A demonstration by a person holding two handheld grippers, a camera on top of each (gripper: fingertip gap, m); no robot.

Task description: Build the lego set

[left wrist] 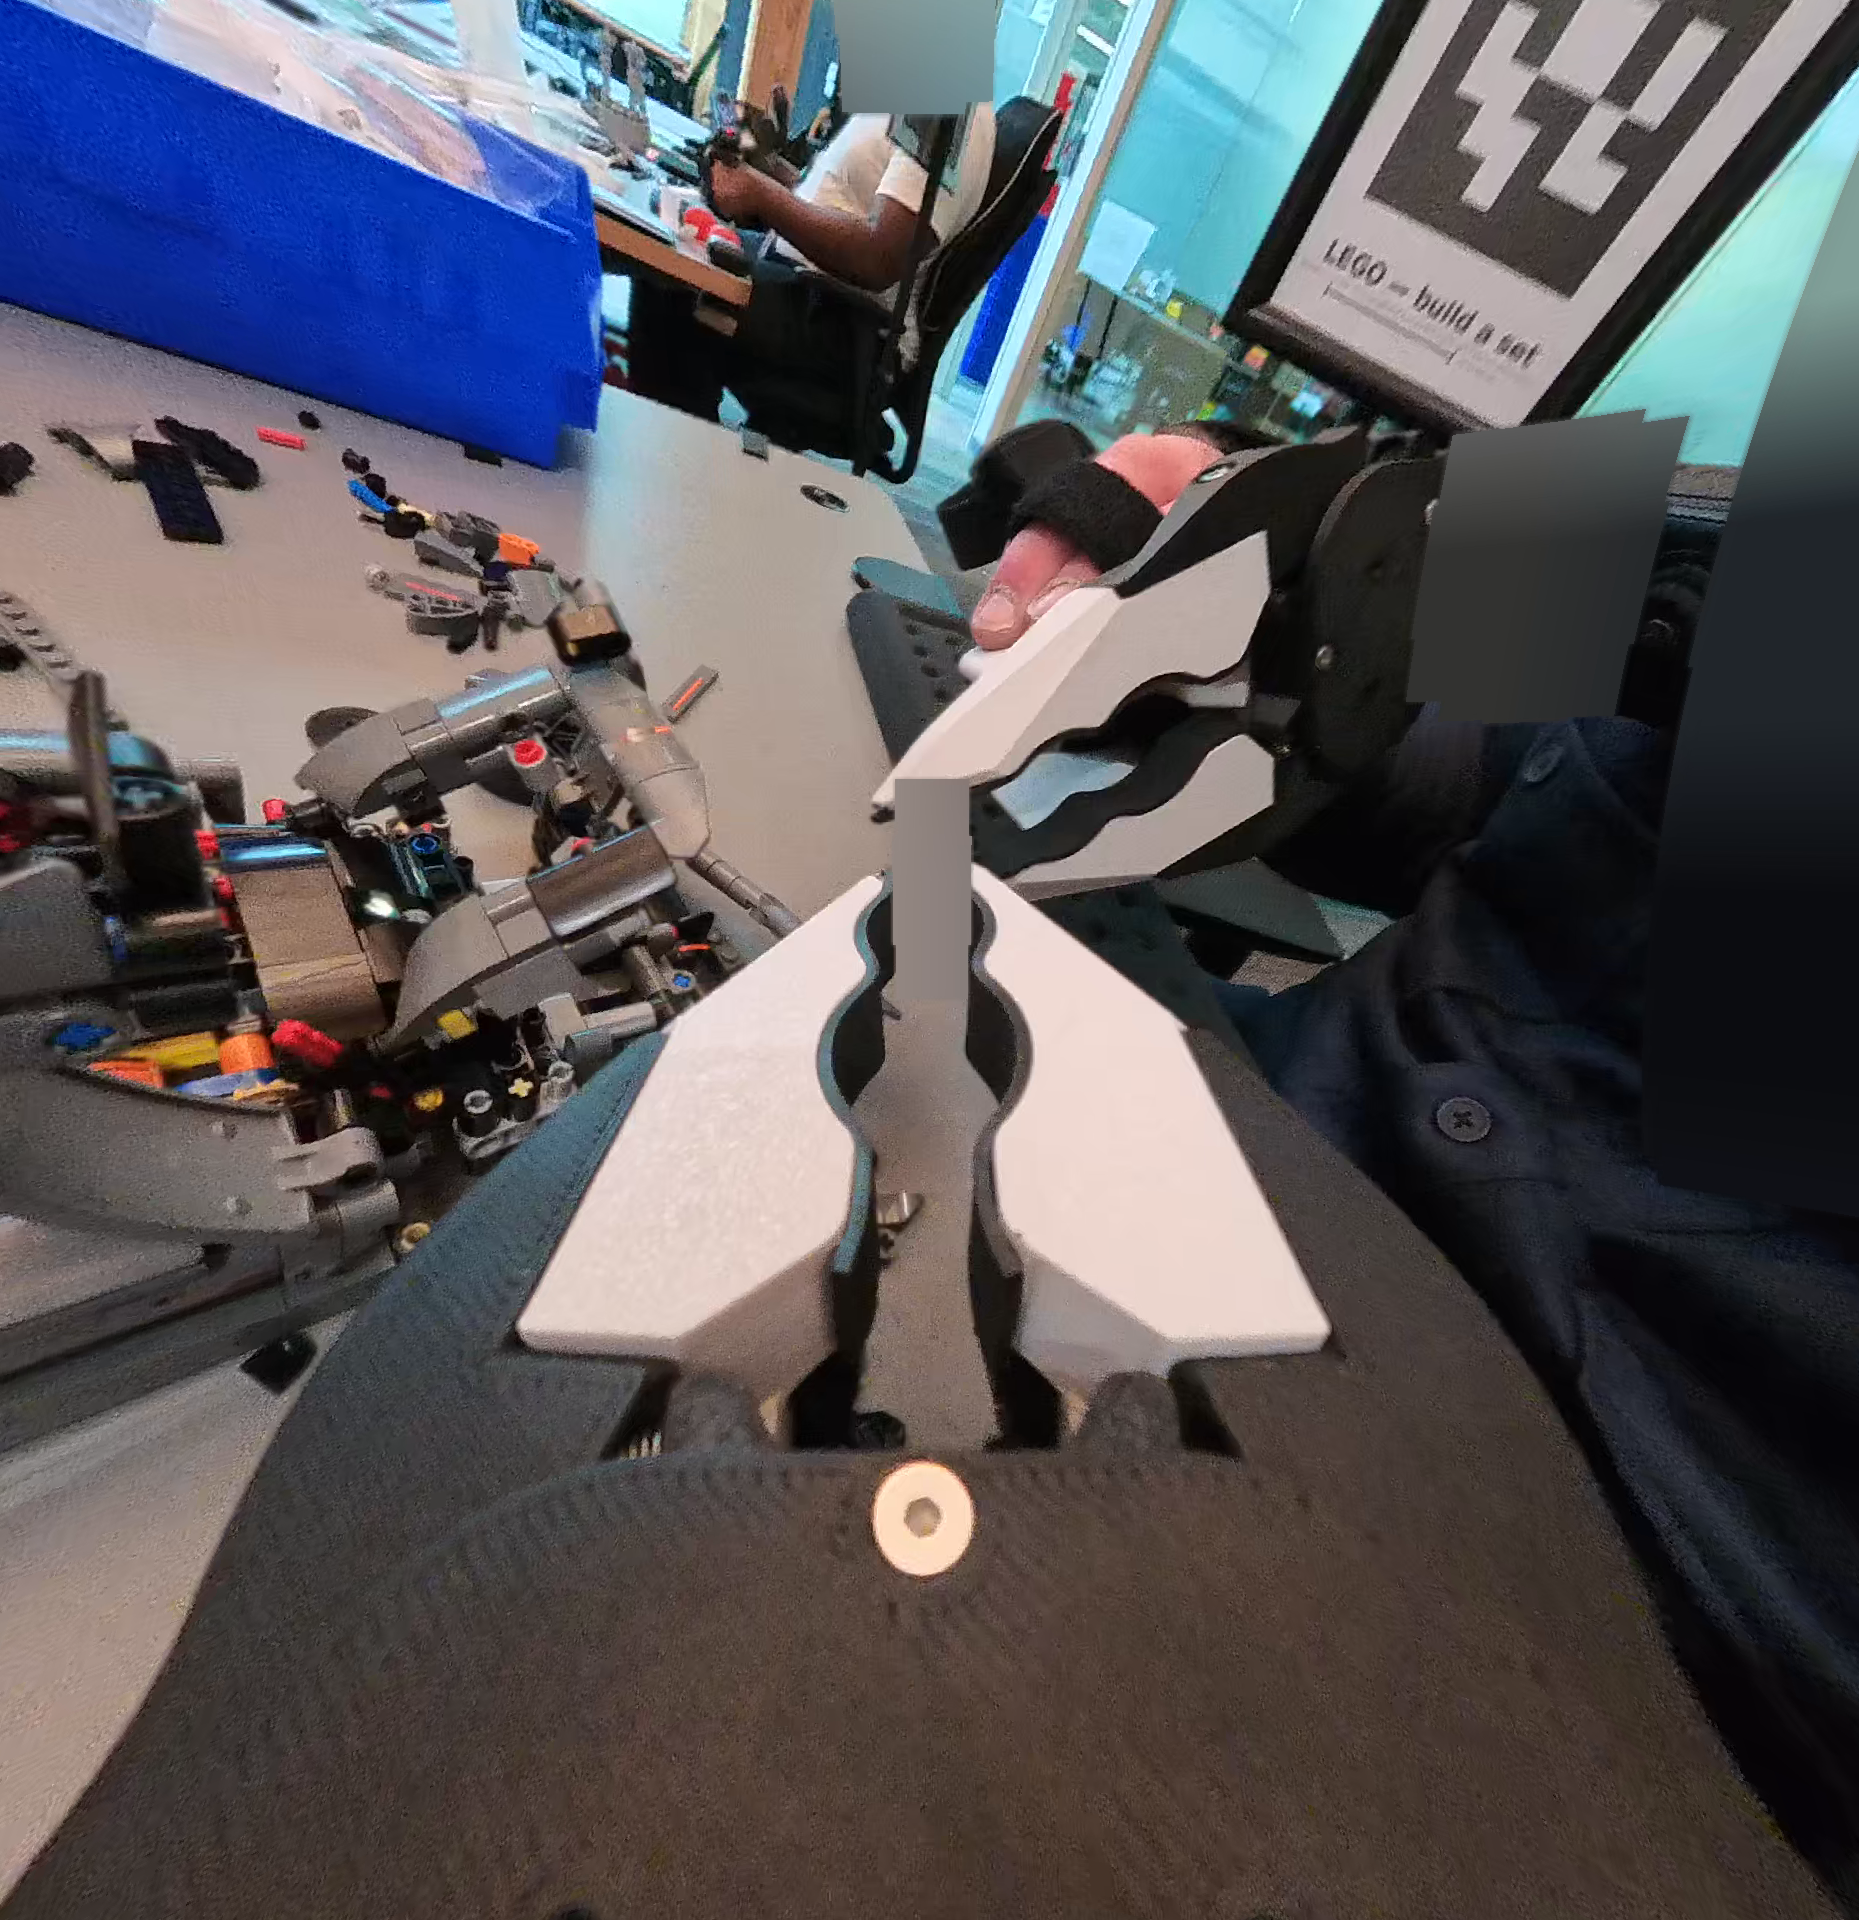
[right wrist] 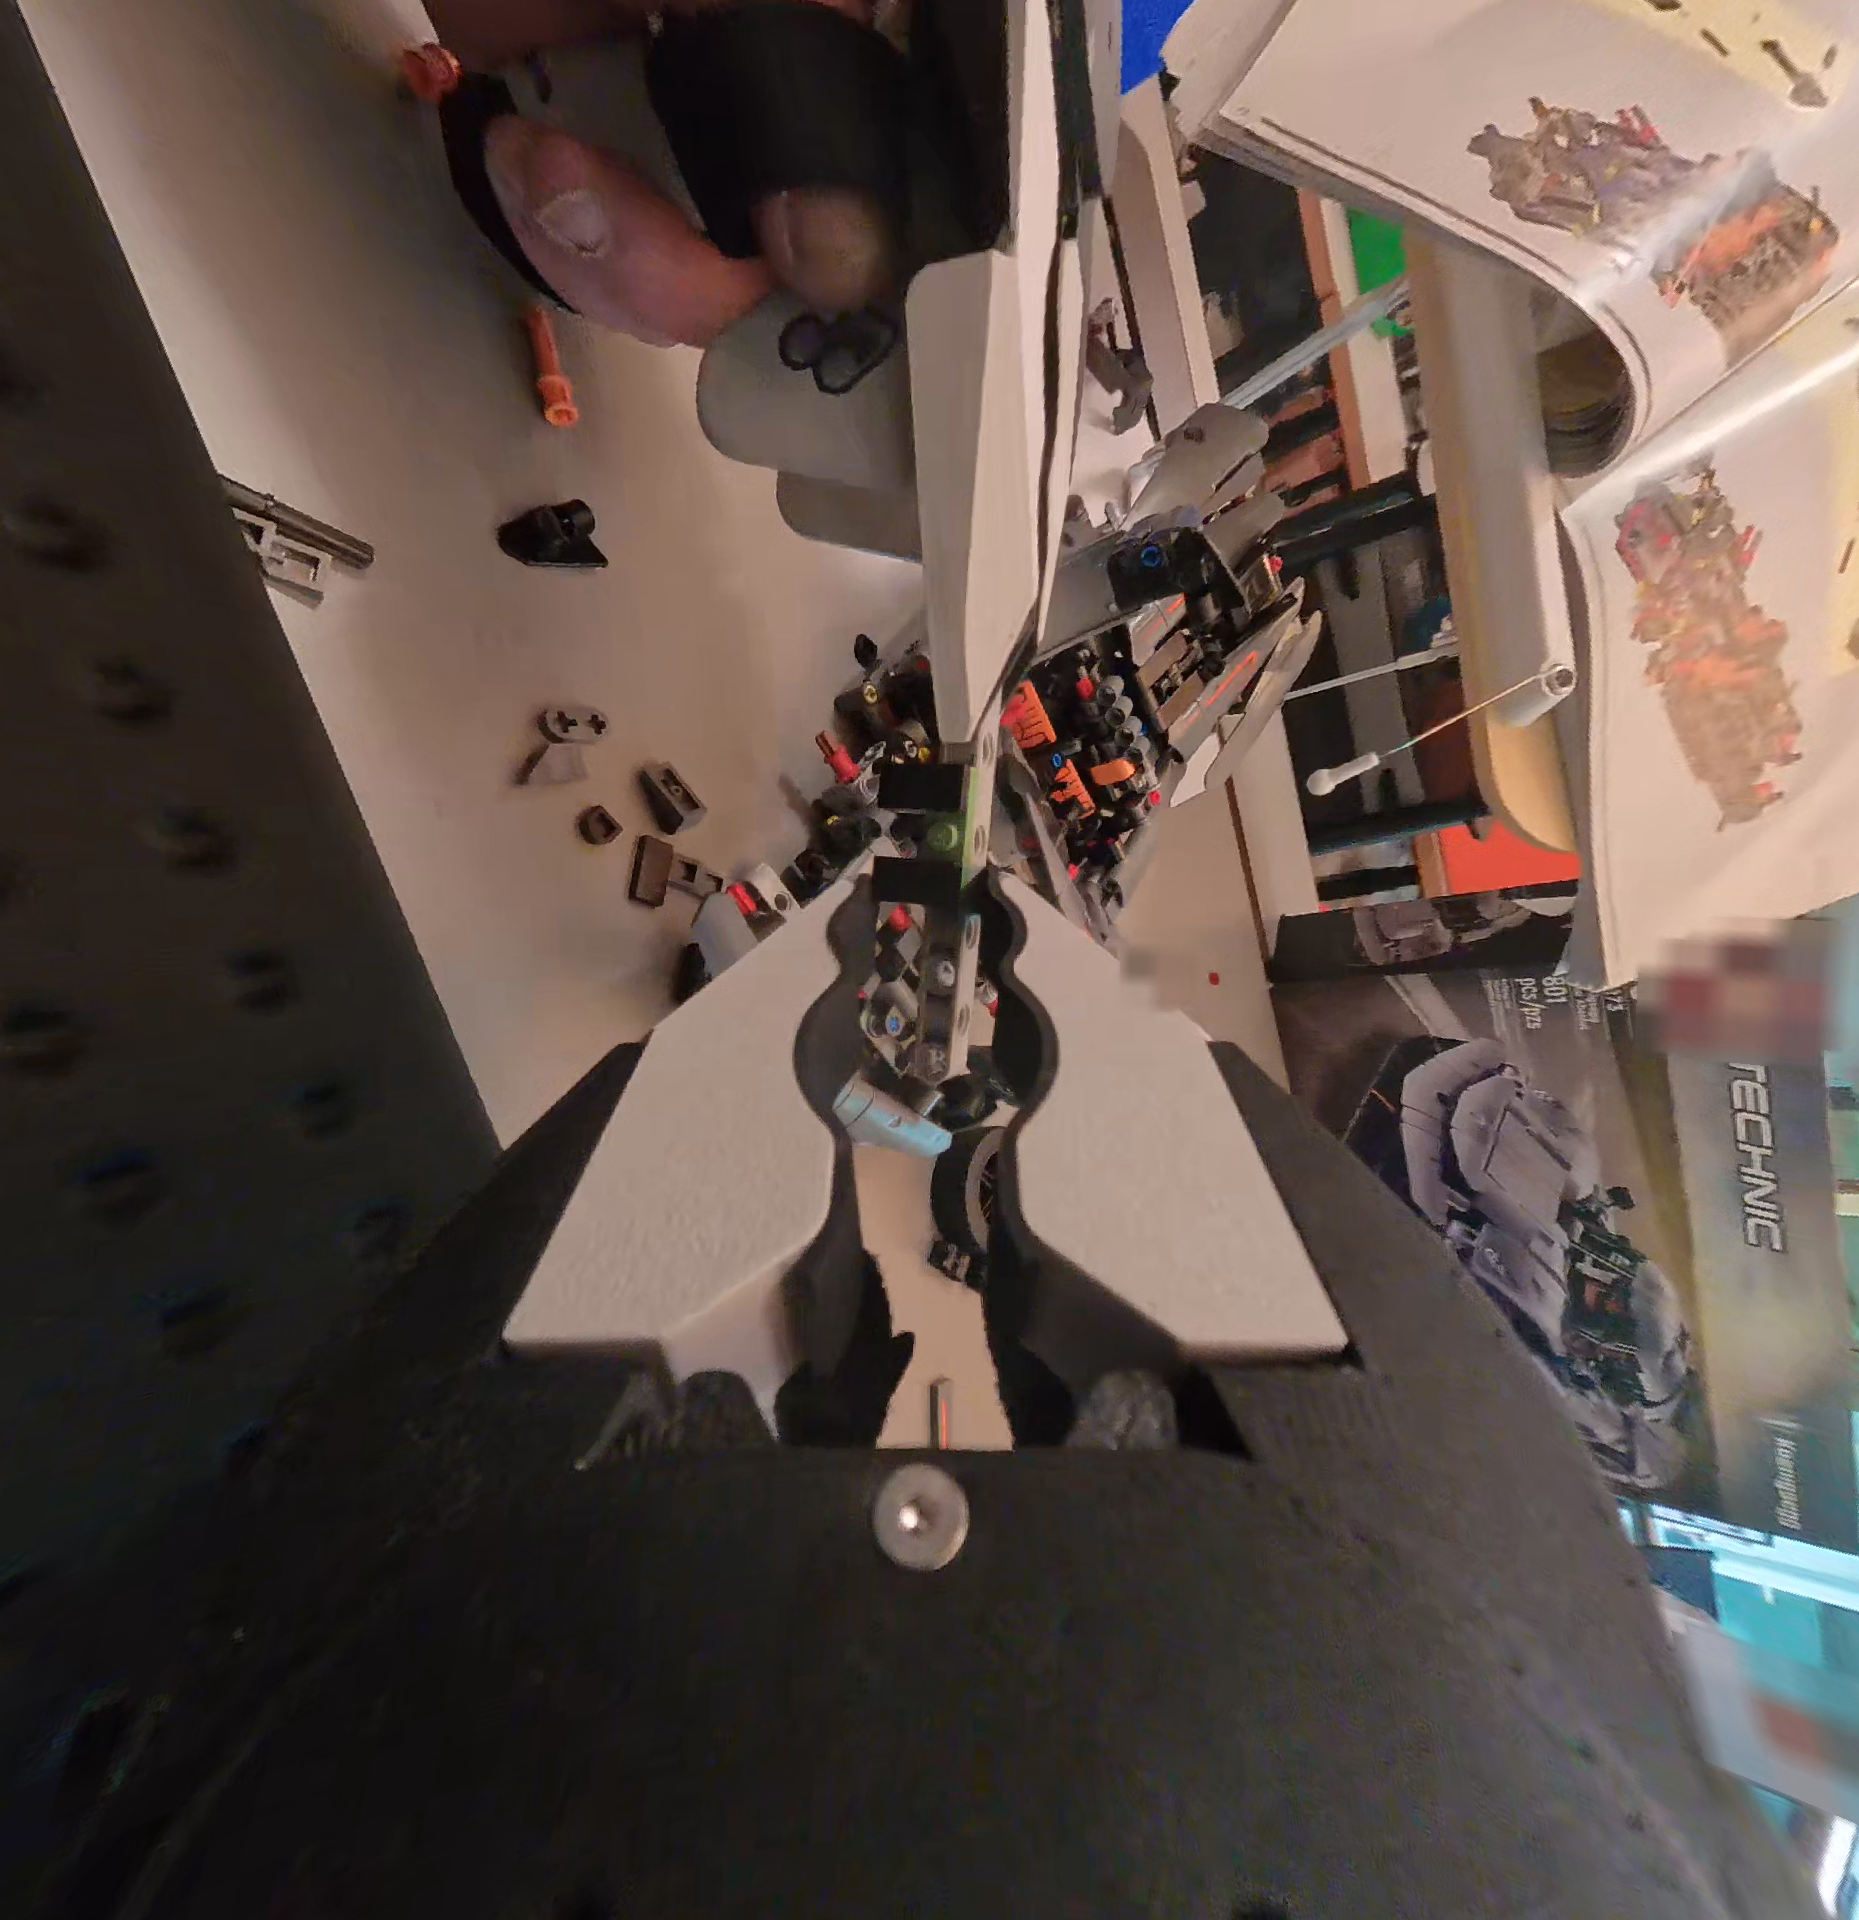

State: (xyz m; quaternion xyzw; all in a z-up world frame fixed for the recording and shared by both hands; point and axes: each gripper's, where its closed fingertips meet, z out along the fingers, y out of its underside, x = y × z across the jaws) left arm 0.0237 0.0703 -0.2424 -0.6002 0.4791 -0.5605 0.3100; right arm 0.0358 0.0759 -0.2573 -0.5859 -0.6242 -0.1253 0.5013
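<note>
My left gripper (left wrist: 930, 883) and right gripper (right wrist: 930, 883) meet tip to tip above the table, each shut on one small sub-assembly (right wrist: 946, 831): a grey beam with black bricks and a green stud. In the left wrist view a blurred patch hides that piece; the right gripper (left wrist: 935, 821) comes in from the upper right. In the right wrist view the left gripper (right wrist: 966, 743) comes down from above and pinches the beam's far end. The grey, partly built car model (left wrist: 437, 935) lies on the table just left of the grippers; it also shows in the right wrist view (right wrist: 1164, 707).
Loose pieces (left wrist: 468, 582) are scattered over the grey table (left wrist: 696, 540); more lie in the right wrist view (right wrist: 644, 821), with an orange pin (right wrist: 551, 374). An open instruction booklet (right wrist: 1683, 312) and the set's box (right wrist: 1579, 1195) are nearby. A blue-draped table (left wrist: 281, 229) and a seated person (left wrist: 852, 229) are behind. The tips of both grippers are at nearly the same place.
</note>
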